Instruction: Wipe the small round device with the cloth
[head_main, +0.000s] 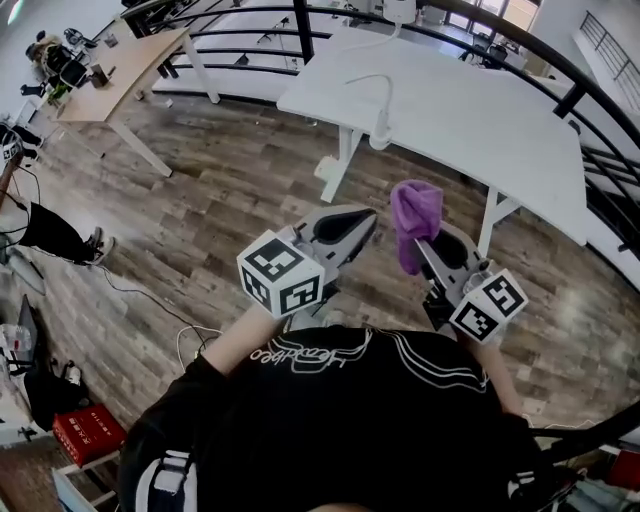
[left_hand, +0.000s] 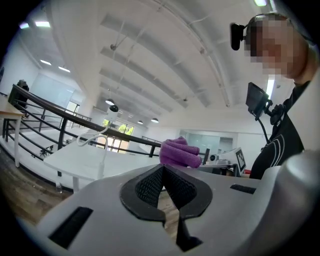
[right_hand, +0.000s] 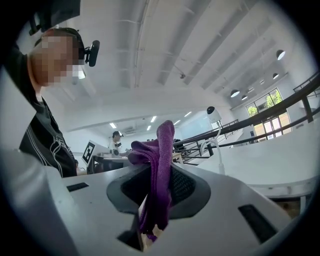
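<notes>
Right gripper (right_hand: 159, 171) hides part of the cloth (right_hand: 163, 142).

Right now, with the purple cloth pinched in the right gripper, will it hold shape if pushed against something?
Probably floppy: the purple cloth folds and droops over the right gripper, so it should crumple when pushed. Likely light, since a thin pinch holds the bunch up. Its fuzzy weave suggests it won't slip out easily.

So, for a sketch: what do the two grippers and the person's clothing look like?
The left gripper and right gripper: pale grey shells, black textured pads, each with a white cube bearing black square markers. The person wears a black top with white lines.
</notes>
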